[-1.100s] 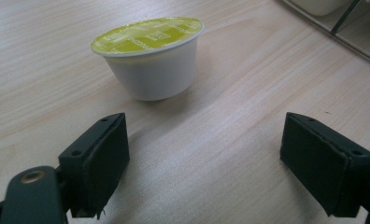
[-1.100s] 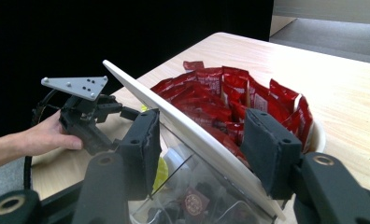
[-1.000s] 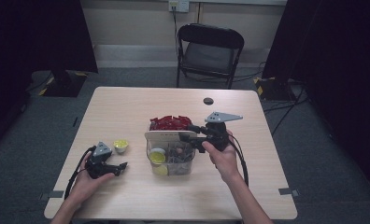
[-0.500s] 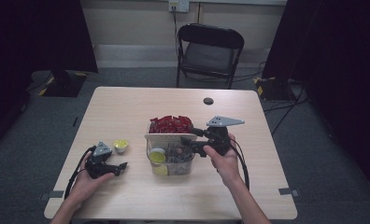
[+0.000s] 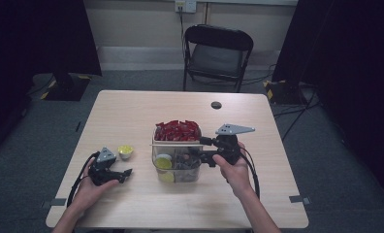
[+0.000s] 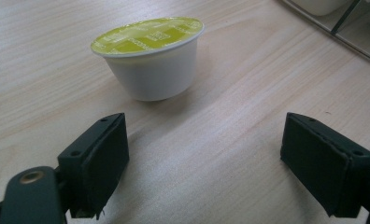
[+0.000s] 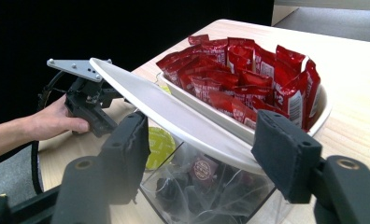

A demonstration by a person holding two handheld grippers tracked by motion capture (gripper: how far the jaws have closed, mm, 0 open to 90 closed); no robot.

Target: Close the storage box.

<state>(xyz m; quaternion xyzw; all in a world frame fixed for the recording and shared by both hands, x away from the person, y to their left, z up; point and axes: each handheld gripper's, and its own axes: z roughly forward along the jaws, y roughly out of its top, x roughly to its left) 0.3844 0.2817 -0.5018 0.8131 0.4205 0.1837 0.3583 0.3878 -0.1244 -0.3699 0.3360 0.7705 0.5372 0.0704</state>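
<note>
The left tongs (image 6: pixel 206 158) lie low on the wooden surface (image 5: pixel 132 116) with their jaws spread wide and nothing between them. Just ahead of them stands a white coffee pod (image 6: pixel 149 57) with a yellow-green foil lid, upright and alone, a little way left of the clear bin (image 5: pixel 178 167). It looks like the next piece to be picked up and is not yet gripped.

Further on, the right tongs (image 7: pixel 211 154) hang at the bin's right side. Their jaws have just been opening; the white lid (image 7: pixel 174 119) passes between them, tilted, but the pads stand clear of it, so I judge it released. The lid rests slanted across the bin, leaving a gap on the near side. Inside the bin sit another yellow-green pod (image 7: pixel 160 147) and some dark packets.

Behind the lid, a white tray (image 7: pixel 324 112) holds red sachets (image 7: pixel 241 77), packed upright.

So the bin seems open and partly filled, with the loose pod still to be put in and the lid still to be closed.
</note>
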